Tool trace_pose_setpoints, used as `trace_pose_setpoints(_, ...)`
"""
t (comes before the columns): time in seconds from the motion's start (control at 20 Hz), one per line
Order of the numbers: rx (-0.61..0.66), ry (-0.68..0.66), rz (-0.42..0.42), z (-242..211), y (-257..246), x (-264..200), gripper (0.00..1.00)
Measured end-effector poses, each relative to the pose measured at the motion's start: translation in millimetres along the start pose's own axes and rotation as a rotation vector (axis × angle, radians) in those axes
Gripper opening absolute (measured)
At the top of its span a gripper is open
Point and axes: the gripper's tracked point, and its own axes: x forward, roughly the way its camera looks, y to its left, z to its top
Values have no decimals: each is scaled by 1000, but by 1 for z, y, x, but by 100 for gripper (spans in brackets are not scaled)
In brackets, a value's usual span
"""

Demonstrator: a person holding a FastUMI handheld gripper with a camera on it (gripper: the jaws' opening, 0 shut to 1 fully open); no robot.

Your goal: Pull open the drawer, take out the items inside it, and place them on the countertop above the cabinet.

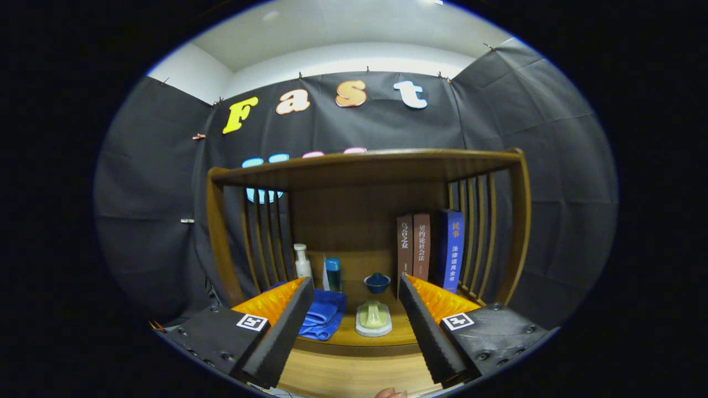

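My gripper [354, 309] is open, its two fingers spread wide with nothing between them. Ahead stands a wooden cabinet [365, 166] with slatted sides and a countertop [354, 334] inside its frame. On that countertop, between and just beyond the fingers, lie a folded blue towel [325, 316] and a pale green object on a white dish [374, 318]. Below the countertop a lighter wooden front [354, 373] runs between the fingers; I cannot tell whether it is the drawer. No handle is visible.
Further back on the countertop stand a white bottle [302, 261], a blue-capped container [332, 274], a small blue lidded bowl [377, 282] and three upright books [428, 250] to the right. A fingertip [390, 393] shows at the bottom.
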Motion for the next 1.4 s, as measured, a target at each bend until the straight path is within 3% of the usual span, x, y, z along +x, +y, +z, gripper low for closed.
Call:
trace_pose_setpoints(0.35, -23, -115, 0, -21, -3, -79, 98)
trace_pose_setpoints(0.6, -7, -52, -12, -86, -5, -113, 98)
trace_pose_setpoints(0.9, -9, 113, -52, -204, -24, -120, 99)
trace_pose_setpoints(1.1, 0, 198, -70, -249, -36, -112, 99)
trace_pose_setpoints(1.4, -71, 181, -103, -265, -41, -107, 99)
